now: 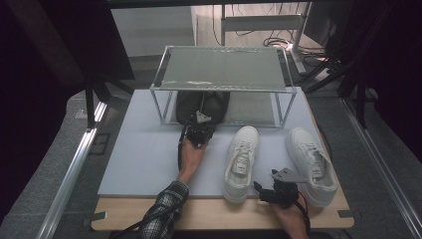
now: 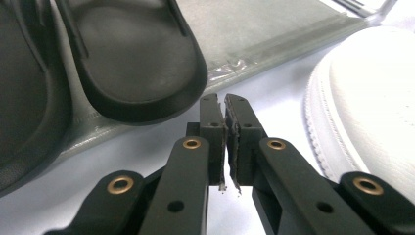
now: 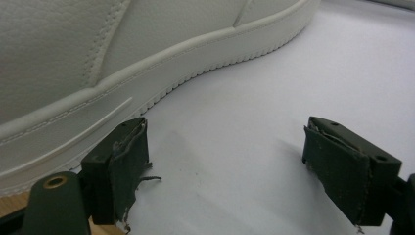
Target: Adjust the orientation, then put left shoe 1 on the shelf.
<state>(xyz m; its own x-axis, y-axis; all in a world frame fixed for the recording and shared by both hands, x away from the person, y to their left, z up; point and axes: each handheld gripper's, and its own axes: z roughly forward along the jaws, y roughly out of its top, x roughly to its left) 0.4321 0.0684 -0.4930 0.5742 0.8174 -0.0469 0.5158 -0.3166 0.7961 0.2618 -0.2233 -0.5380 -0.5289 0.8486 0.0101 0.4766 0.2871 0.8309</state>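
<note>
Lying just beyond the closed left hand-held gripper point(image 2: 226, 142), black sandals point(image 2: 137, 63)

The left forearm, in a checked sleeve point(image 1: 161, 211), enters from the bottom edge and runs toward 1 o'clock. The left hand point(image 1: 190, 155) is bare and wraps the left gripper point(image 1: 199, 130) from behind, with the grey plate on top pointing to 12 o'clock. In the left gripper view its jaws stand almost together, a thin slit between the pads point(image 2: 217, 142), with nothing caught there. The right hand point(image 1: 291, 215) comes in at the bottom edge, at 5 o'clock from the left one, and holds the right gripper point(image 1: 263, 191) aimed toward 10 o'clock. Its jaws stand wide apart, worn pads point(image 3: 128, 164) facing across an empty gap.
</note>
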